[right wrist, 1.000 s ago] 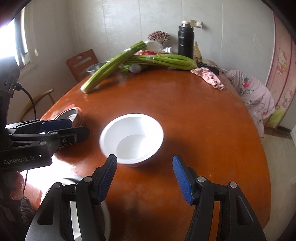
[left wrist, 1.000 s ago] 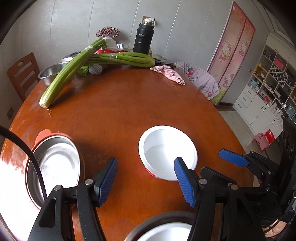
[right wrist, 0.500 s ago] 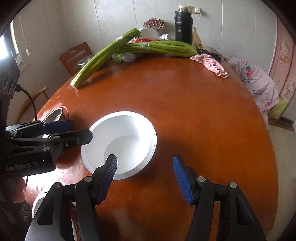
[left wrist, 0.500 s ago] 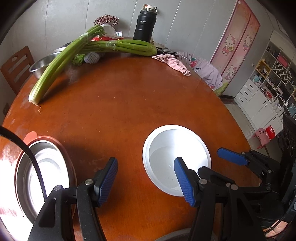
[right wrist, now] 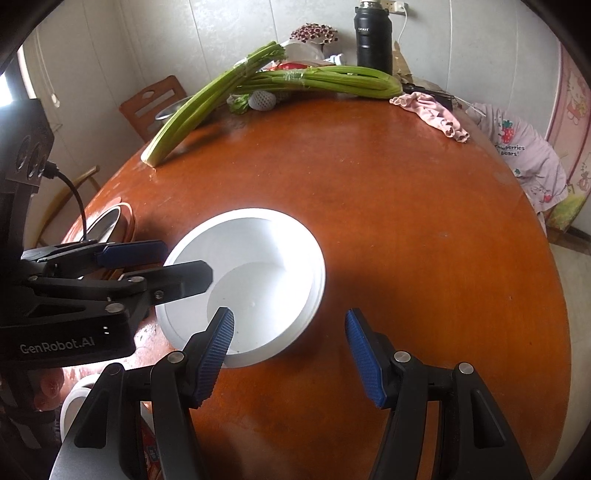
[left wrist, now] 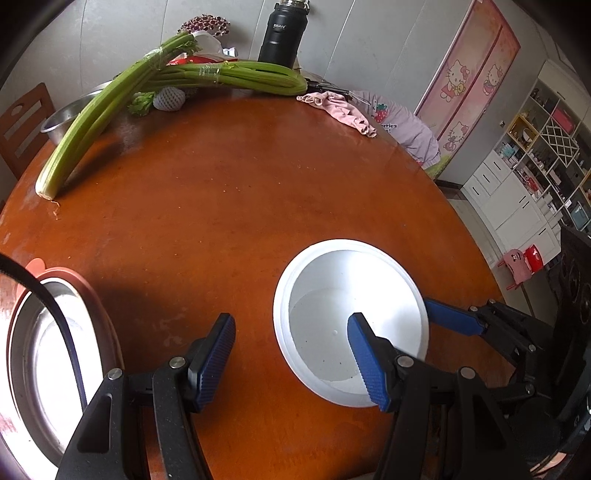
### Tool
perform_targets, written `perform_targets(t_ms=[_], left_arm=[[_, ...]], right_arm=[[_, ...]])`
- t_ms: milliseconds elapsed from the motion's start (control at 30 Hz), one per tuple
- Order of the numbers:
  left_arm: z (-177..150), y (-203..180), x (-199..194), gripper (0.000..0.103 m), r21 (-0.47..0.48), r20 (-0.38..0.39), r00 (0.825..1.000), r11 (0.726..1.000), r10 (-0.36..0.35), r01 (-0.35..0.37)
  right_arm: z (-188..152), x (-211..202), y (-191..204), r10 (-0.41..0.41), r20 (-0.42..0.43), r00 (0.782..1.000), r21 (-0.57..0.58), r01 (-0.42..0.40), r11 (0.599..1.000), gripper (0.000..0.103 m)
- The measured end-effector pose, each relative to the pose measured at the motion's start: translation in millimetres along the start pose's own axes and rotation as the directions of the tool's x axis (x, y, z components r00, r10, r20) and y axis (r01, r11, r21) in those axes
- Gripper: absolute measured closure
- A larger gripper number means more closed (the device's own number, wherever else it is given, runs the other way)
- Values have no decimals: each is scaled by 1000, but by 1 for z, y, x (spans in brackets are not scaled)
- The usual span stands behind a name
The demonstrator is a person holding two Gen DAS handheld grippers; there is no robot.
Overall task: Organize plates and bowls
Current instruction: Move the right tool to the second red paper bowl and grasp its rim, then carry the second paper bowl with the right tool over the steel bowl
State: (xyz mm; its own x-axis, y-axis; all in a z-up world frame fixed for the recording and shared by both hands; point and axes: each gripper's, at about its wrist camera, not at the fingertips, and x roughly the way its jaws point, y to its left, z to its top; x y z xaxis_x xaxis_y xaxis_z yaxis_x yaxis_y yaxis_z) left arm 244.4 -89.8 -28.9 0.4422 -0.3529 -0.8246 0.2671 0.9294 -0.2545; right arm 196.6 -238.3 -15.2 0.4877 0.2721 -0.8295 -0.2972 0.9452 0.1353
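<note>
A white bowl (left wrist: 351, 317) stands empty on the round brown table (left wrist: 229, 192); it also shows in the right wrist view (right wrist: 258, 280). My left gripper (left wrist: 291, 354) is open, its right finger over the bowl's inside and its left finger outside the rim. My right gripper (right wrist: 288, 350) is open, its left finger over the bowl's near rim. A steel bowl with a pink rim (left wrist: 51, 354) sits at the left edge. A white dish (right wrist: 74, 406) shows low at the left of the right wrist view.
Long celery bunches (left wrist: 155, 85), a steel basin (left wrist: 70, 114), a black flask (left wrist: 282, 33) and a pink cloth (left wrist: 340, 110) lie at the table's far side. A wooden chair (right wrist: 155, 103) stands behind. A cabinet (left wrist: 524, 192) stands right.
Both grippers have moved forward and down toward the white bowl, which now lies between and under their fingers. The bowl itself has not moved.
</note>
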Motion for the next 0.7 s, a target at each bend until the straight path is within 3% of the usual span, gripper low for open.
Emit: perform_targets(t_ms=[500, 700], left_arm=[[-5, -11, 10, 42, 40, -42, 993, 993, -112, 113], [-6, -13, 5, 42, 50, -29, 993, 992, -118, 119]], right_arm=[[-2, 4, 16, 74, -33, 997, -27, -75, 997, 38], [-4, 2, 22, 65, -33, 997, -36, -66, 997, 37]])
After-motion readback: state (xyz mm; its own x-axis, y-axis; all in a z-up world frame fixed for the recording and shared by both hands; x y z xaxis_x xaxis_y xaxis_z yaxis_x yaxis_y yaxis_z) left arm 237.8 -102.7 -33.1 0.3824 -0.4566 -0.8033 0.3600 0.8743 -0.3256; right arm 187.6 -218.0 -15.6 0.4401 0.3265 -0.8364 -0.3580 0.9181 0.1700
